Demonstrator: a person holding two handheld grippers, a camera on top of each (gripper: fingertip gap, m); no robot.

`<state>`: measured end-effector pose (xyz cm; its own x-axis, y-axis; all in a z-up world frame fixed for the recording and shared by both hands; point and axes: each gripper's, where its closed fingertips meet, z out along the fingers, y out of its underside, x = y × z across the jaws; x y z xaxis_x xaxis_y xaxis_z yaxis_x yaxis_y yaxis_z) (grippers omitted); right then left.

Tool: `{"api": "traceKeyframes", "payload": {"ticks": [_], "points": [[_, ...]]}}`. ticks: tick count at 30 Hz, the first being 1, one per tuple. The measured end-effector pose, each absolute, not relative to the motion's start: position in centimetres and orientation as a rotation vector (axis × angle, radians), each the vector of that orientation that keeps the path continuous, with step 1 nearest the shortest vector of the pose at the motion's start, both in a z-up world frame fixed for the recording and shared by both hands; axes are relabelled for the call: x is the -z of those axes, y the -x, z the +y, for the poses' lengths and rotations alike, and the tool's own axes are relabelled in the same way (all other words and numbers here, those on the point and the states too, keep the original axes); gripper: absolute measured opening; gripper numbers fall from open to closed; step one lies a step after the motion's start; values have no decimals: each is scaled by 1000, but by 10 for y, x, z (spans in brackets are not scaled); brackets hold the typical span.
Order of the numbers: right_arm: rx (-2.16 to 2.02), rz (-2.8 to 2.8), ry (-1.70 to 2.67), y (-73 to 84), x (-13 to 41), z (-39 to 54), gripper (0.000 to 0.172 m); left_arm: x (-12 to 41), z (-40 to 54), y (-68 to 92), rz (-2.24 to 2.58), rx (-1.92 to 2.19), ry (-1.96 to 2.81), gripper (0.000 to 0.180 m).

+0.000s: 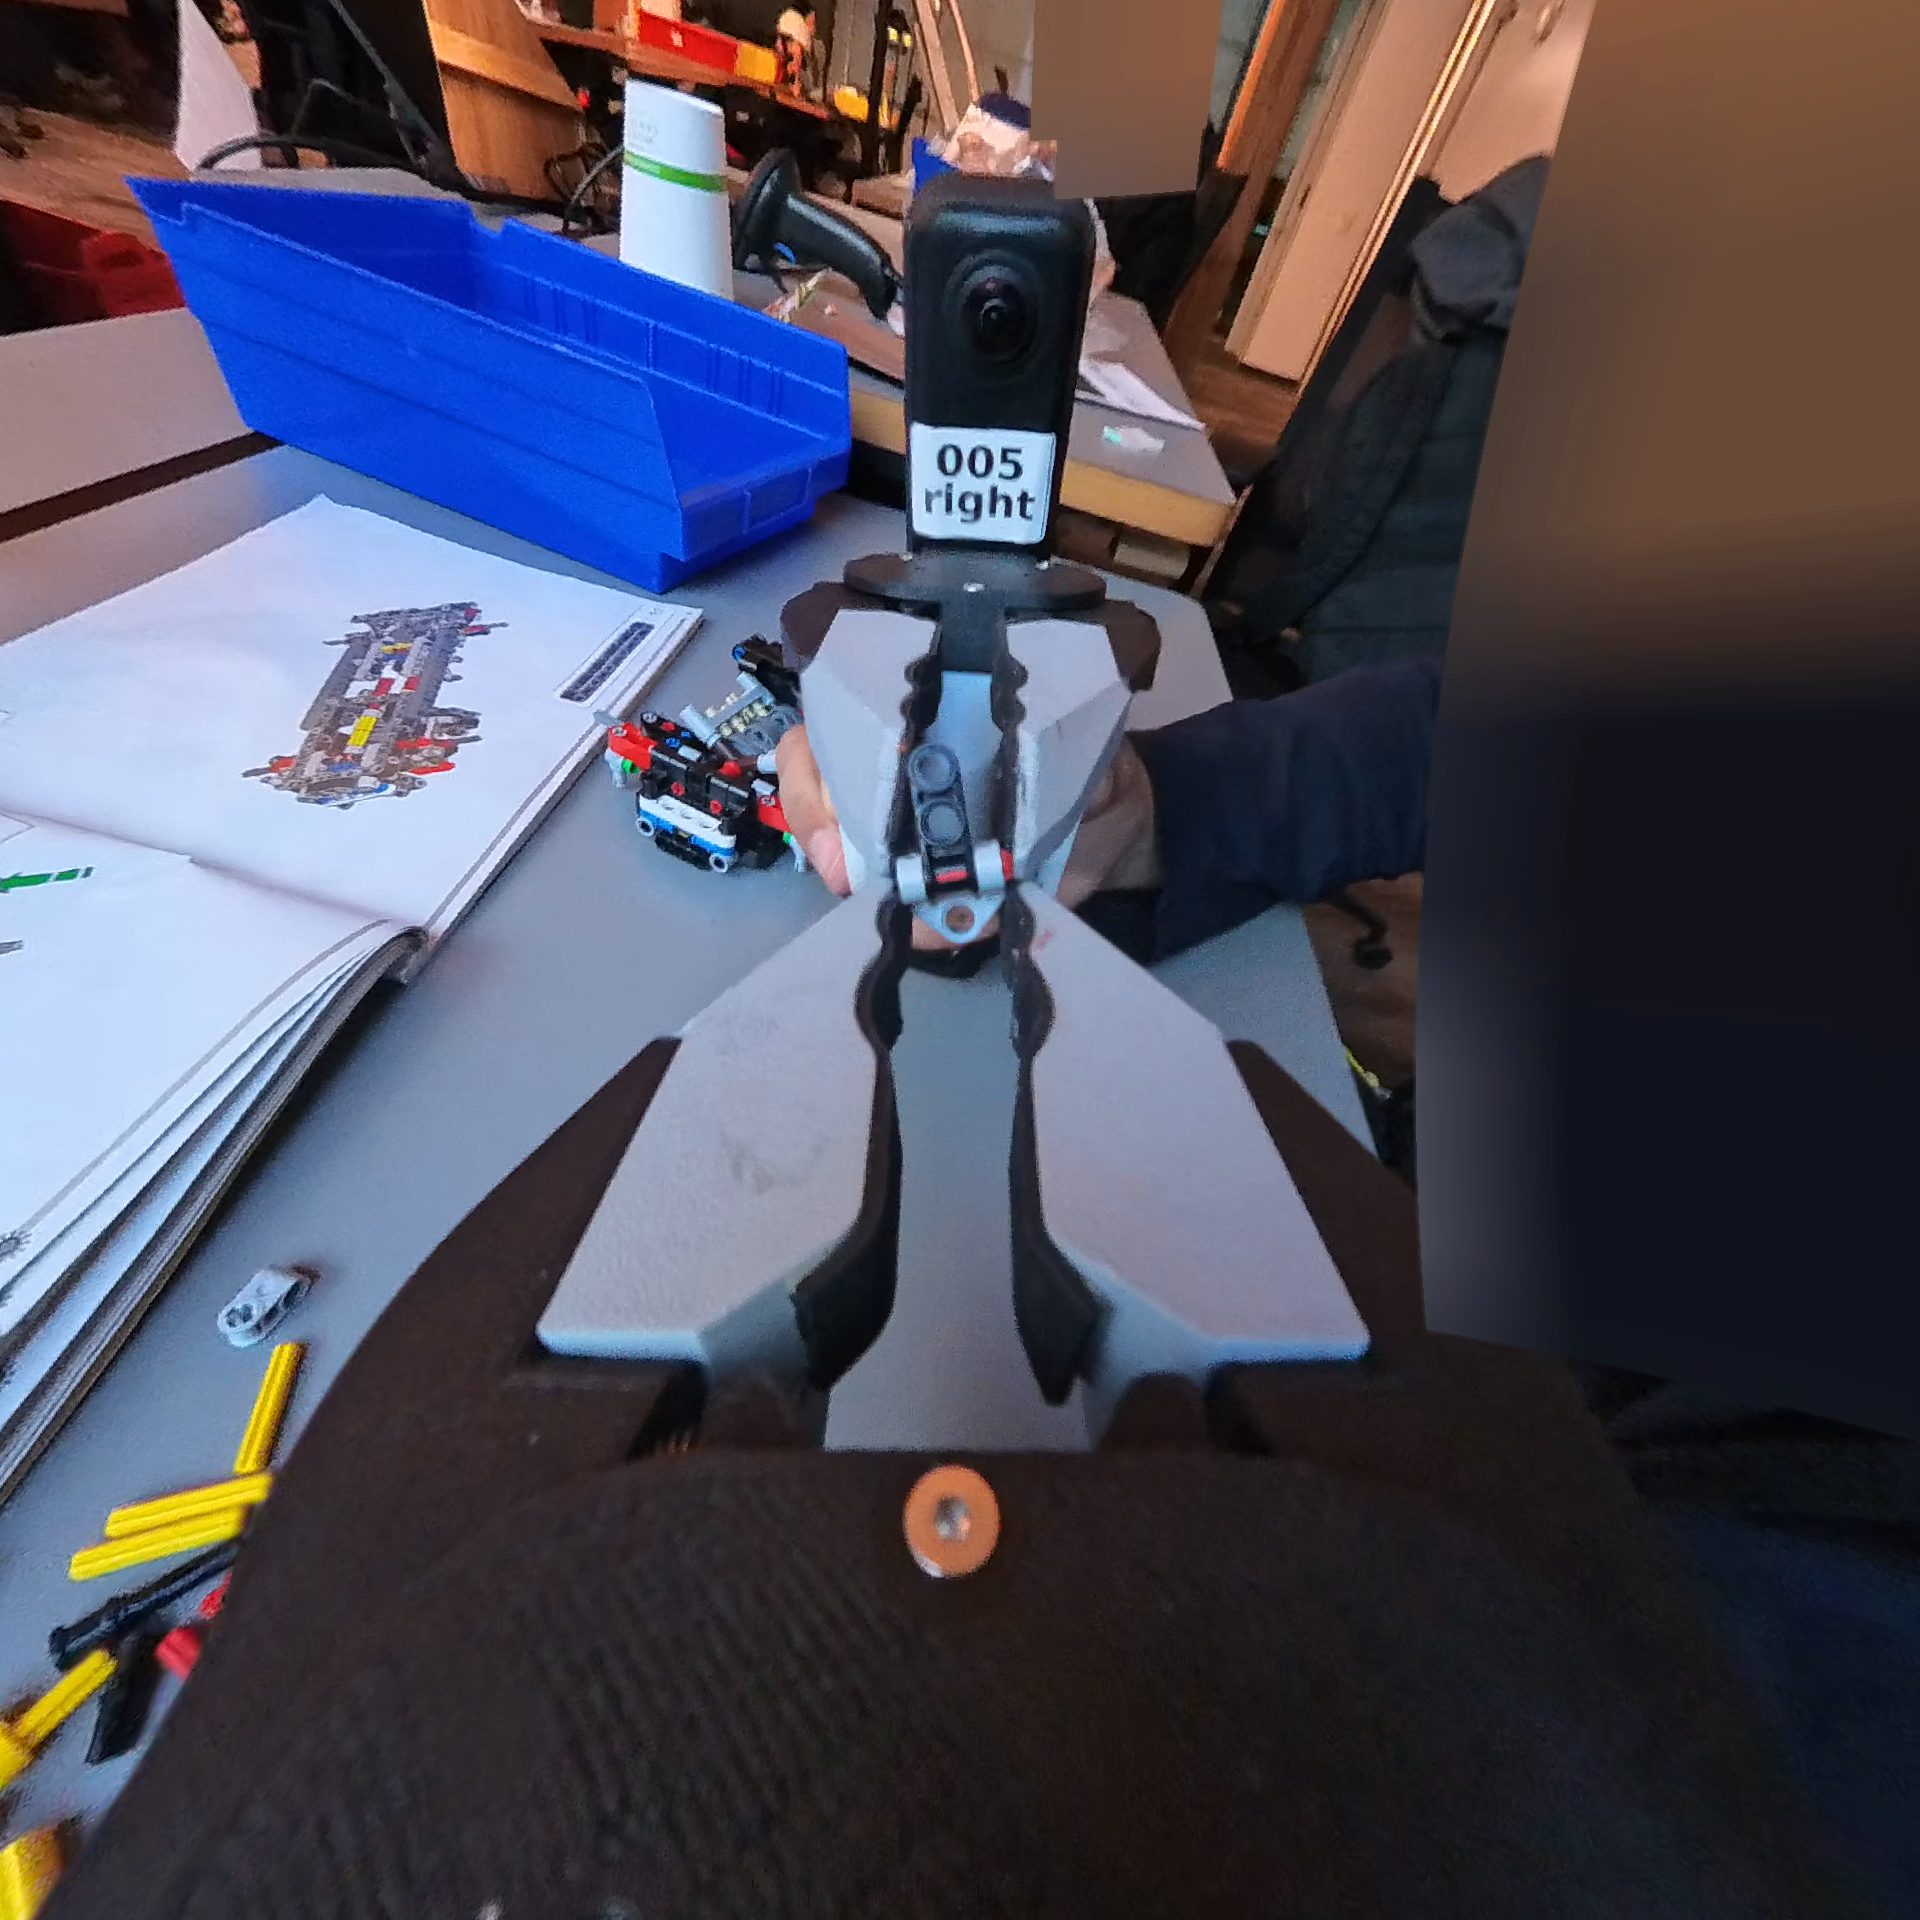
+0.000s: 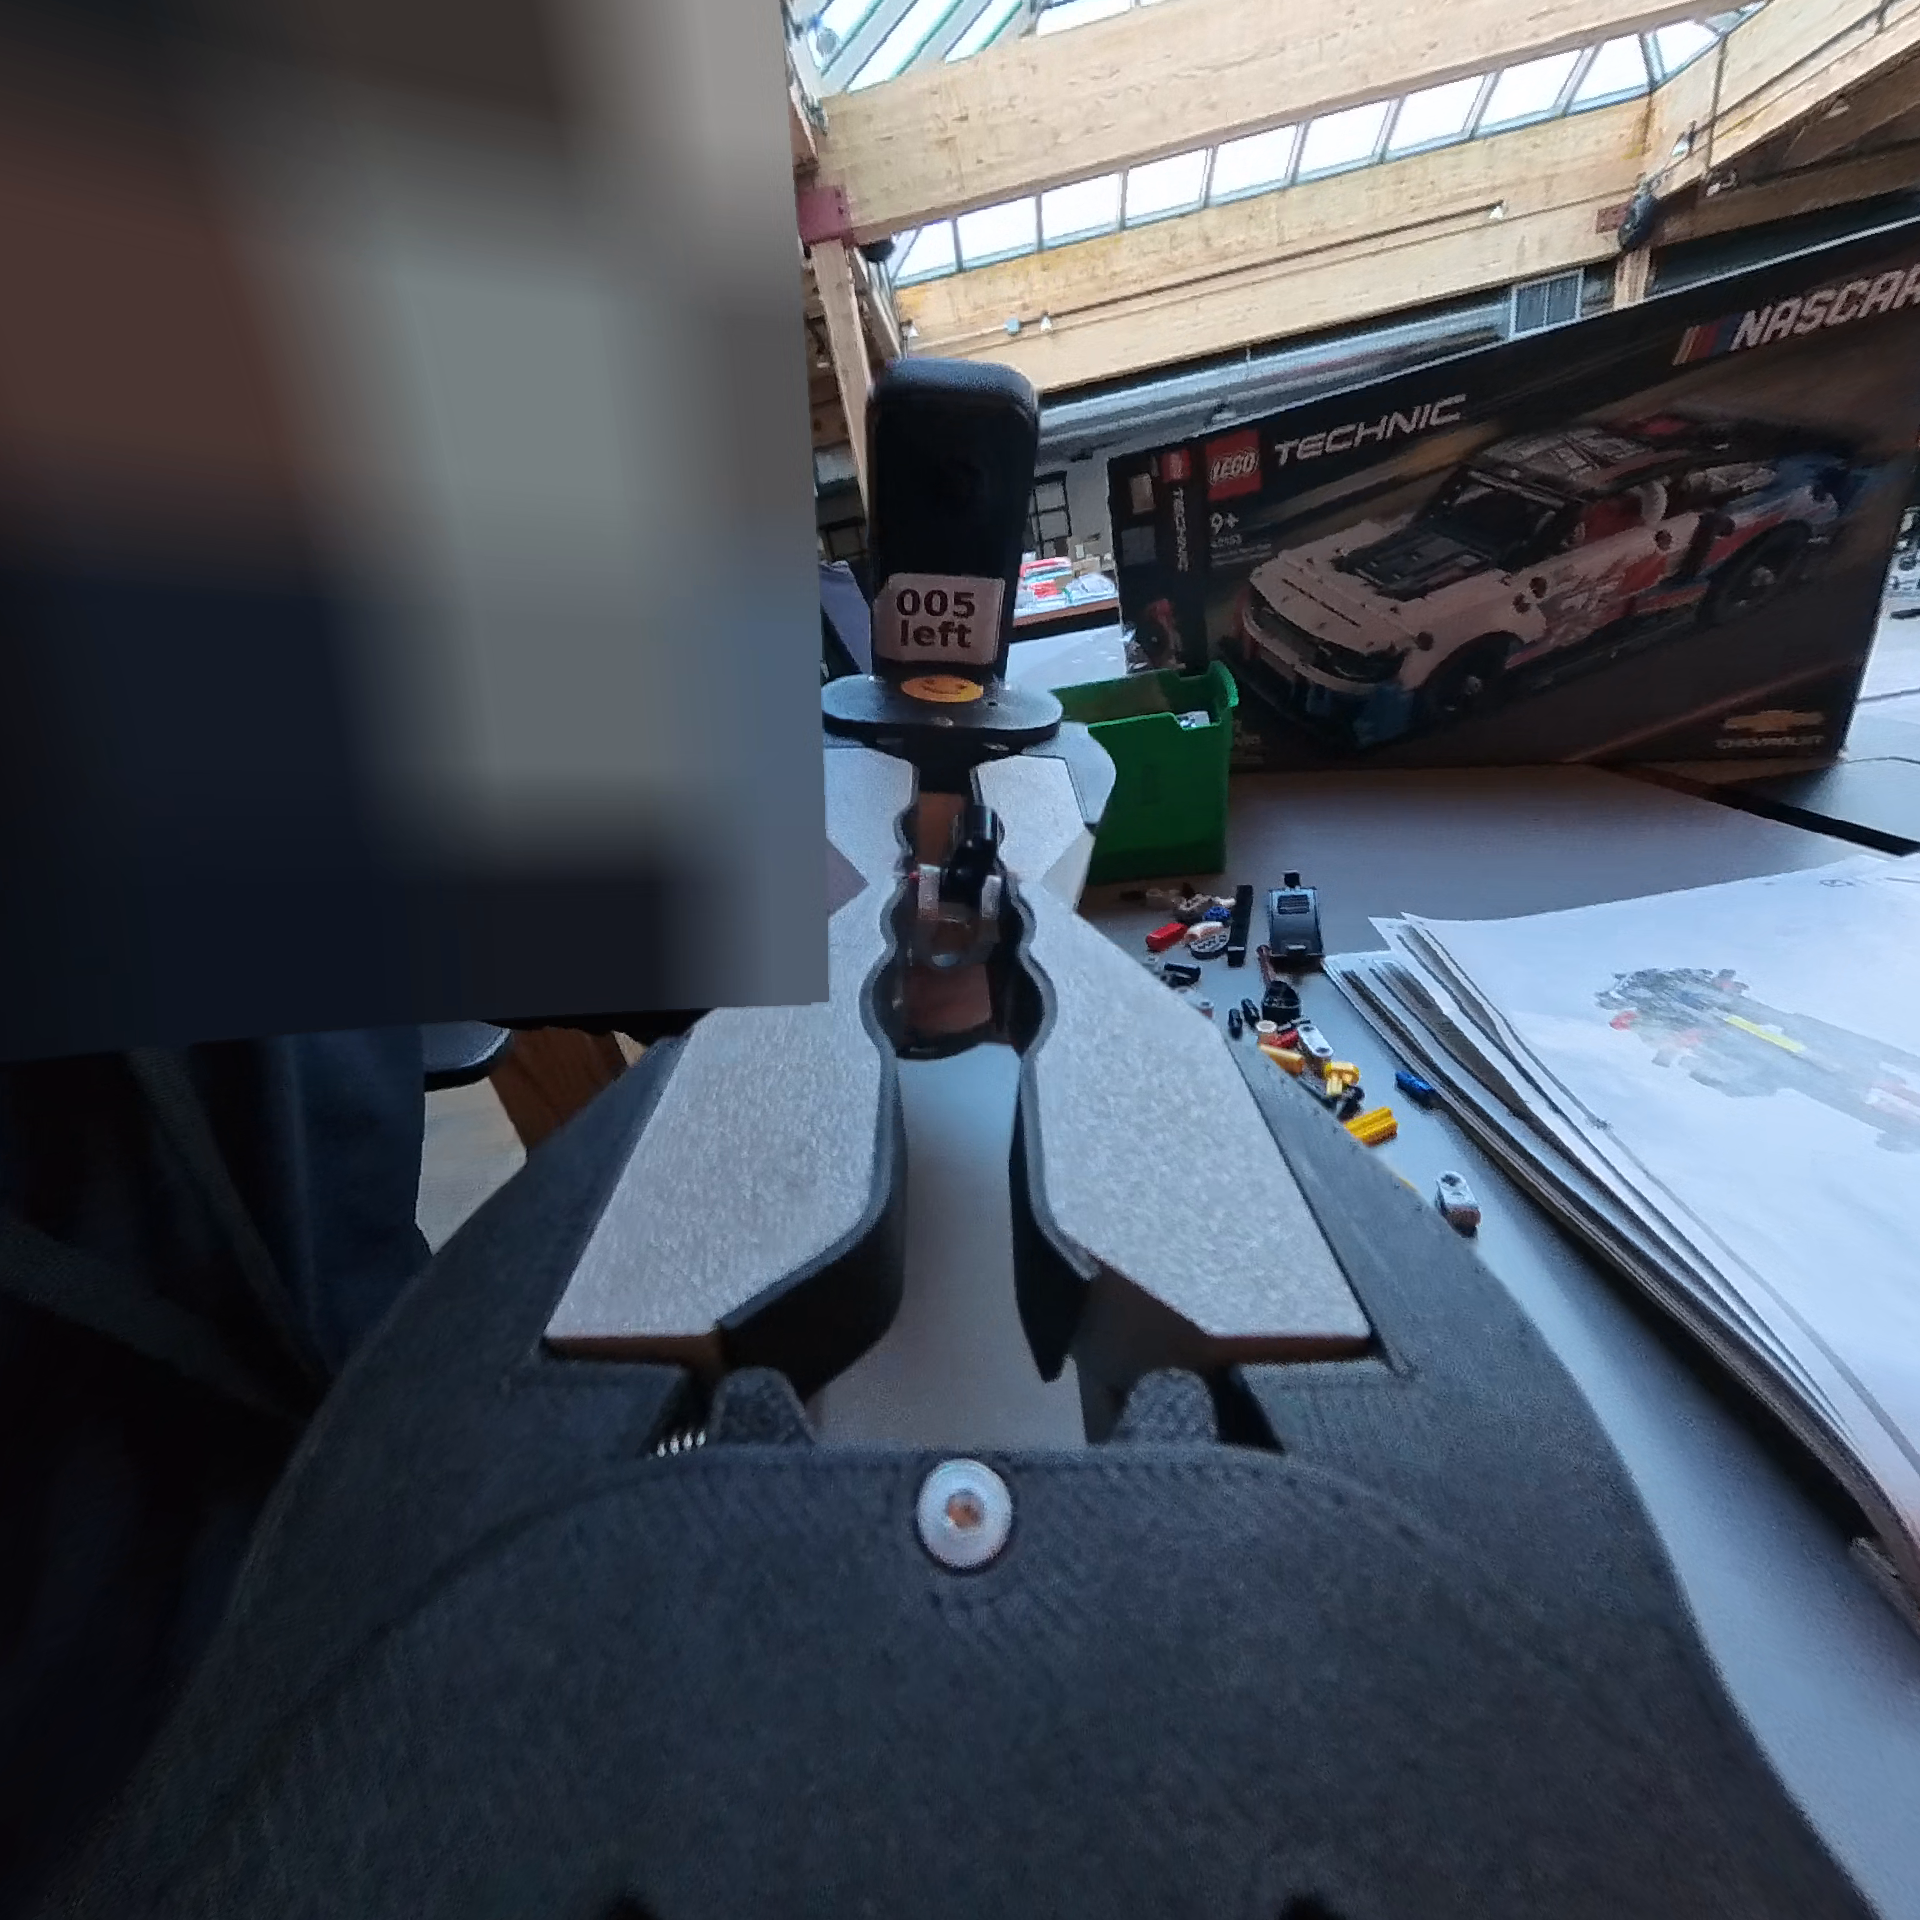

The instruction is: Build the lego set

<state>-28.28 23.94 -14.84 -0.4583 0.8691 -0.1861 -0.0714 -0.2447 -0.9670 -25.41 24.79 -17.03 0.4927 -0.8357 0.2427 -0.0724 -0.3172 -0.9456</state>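
Note:
My two grippers meet tip to tip above the grey table (image 1: 540, 1039). My right gripper (image 2: 948, 935) is shut on a small brick assembly (image 1: 940, 831): a black holed beam standing up, with a grey cross piece and a red pin. A light grey lug with a hole (image 1: 961, 920) hangs below it. In the left wrist view the right gripper (image 1: 951, 878) faces me, with a hand (image 1: 810, 810) around it. My left gripper (image 1: 954, 920) stands open, its tips flanking the lug with a small gap on each side. The left gripper also shows in the right wrist view (image 2: 951, 883).
An open instruction booklet (image 1: 260, 779) lies at the left, with a blue bin (image 1: 499, 374) behind it and a partly built model (image 1: 707, 790) beside it. Yellow axles (image 1: 187, 1507) lie near. The right wrist view shows a green bin (image 2: 1164, 790), a set box (image 2: 1507, 582) and loose pieces (image 2: 1288, 997). Left and right tips are no more than a few centimetres apart.

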Motion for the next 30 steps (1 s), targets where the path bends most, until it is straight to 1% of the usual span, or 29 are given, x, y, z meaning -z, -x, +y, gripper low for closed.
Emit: {"api": "traceKeyframes", "payload": {"ticks": [6,9,11,15,16,18,19,21,23,26,30], "points": [[-1738,-1402,1053,284,158,238,12,182,247,257,834,895,1811,15],[-1645,-1454,1123,285,170,246,9,200,254,267,865,707,1912,15],[-1566,-1483,1131,284,174,249,12,207,258,273,911,542,1938,15],[-1468,-1519,1100,285,178,247,10,210,256,274,955,437,1957,14],[-1480,-1520,1104,285,178,247,11,210,255,275,960,433,1961,14],[-1518,-1479,1124,287,174,250,23,214,253,274,978,444,1981,14],[-1531,-1465,1129,286,173,252,24,216,252,274,987,441,1986,15],[-1531,-1486,1114,284,173,250,15,219,252,272,1011,415,1991,14],[-1476,-1528,1071,283,175,246,0,222,252,272,1028,376,1995,15],[-1378,-1556,1049,282,177,249,0,222,253,272,1029,351,1989,14],[-1367,-1544,1095,278,178,259,0,217,255,273,1004,370,1965,14]]}}
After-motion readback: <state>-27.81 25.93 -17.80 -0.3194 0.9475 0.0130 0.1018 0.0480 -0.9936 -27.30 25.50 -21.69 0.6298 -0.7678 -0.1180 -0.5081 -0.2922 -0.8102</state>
